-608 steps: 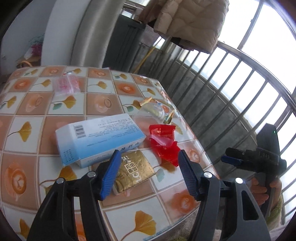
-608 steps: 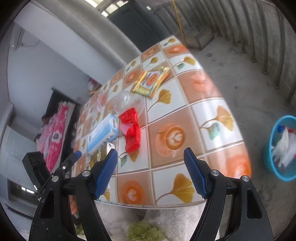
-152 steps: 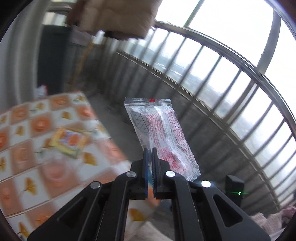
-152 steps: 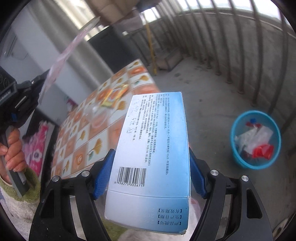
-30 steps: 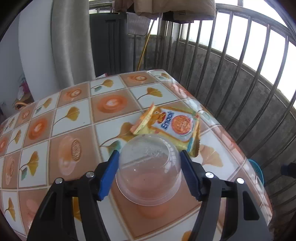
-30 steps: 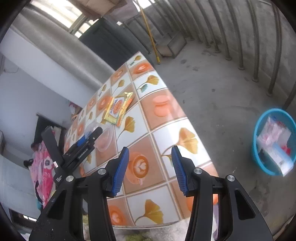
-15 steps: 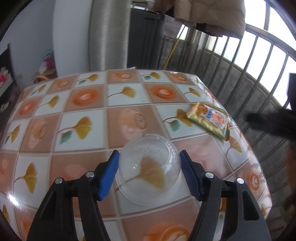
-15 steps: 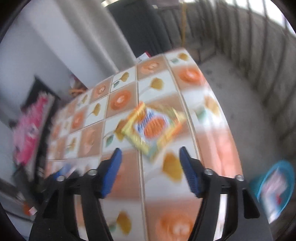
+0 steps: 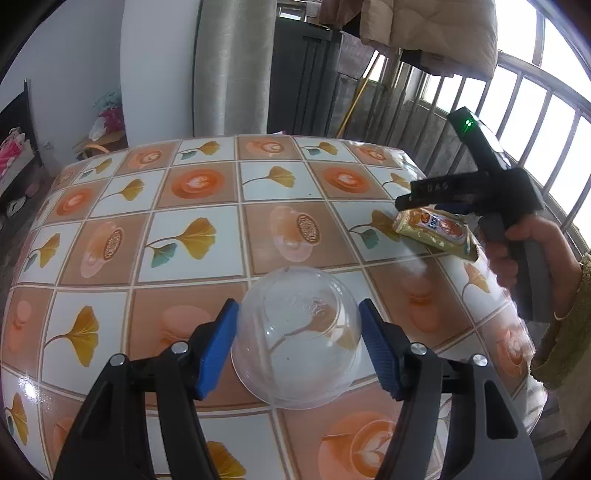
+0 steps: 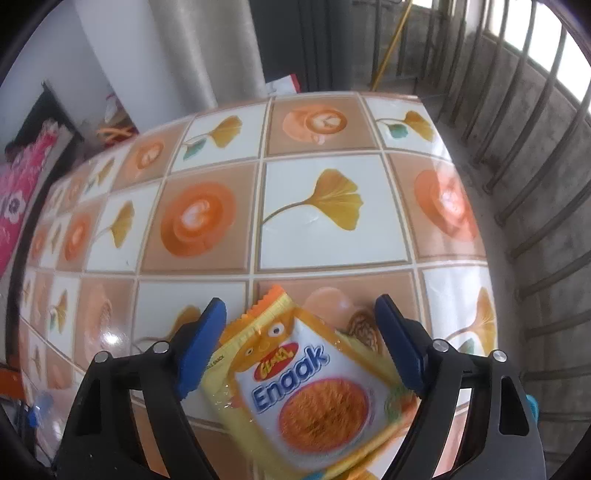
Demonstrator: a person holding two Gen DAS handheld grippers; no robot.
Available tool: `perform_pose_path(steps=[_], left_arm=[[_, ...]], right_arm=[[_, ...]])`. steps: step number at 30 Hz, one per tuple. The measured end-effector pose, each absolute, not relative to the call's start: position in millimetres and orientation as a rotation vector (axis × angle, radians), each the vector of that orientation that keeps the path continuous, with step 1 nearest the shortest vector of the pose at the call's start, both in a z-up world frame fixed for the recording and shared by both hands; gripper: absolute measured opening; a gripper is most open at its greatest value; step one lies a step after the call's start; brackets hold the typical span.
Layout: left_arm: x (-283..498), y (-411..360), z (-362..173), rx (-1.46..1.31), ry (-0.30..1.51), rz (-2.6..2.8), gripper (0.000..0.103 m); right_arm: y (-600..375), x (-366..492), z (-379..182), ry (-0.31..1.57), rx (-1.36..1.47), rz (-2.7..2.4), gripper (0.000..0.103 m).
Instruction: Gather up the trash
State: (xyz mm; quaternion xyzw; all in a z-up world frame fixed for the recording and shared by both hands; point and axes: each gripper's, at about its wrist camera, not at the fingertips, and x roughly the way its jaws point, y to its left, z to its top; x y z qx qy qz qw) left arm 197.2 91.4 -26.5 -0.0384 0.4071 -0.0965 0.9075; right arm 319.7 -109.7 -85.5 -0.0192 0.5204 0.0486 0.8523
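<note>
A clear plastic cup [image 9: 295, 343] stands upside down just over the tiled table [image 9: 199, 236], and my left gripper [image 9: 297, 347] is shut on it with both blue pads against its sides. A yellow Enaak snack packet [image 10: 310, 391] lies flat near the table's right edge, also seen from the left wrist as the snack packet [image 9: 432, 230]. My right gripper [image 10: 299, 347] hovers over it with jaws opening; the packet lies between the pads, which do not press on it. From the left wrist, the right gripper [image 9: 406, 201] points down at the packet, held by a hand [image 9: 517, 243].
The table [image 10: 314, 221] drops off to a concrete floor on the right. A metal railing [image 9: 535, 122] runs along the right side. A grey curtain [image 9: 232, 66], a dark cabinet [image 9: 299, 77] and a hanging jacket [image 9: 436, 29] stand behind the table.
My right gripper swung from over the table's edge and floor onto the snack packet, and its jaws widened. My left gripper carried the cup leftward, away from the packet.
</note>
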Motion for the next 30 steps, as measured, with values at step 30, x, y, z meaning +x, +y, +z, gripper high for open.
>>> perform_pose_path(steps=[30], left_arm=[[171.5, 57.8, -29.4, 0.036, 0.839, -0.268, 0.065]], right_arm=[[-134.5, 148.5, -80.7, 1.139, 0.267, 0.191, 0.053]])
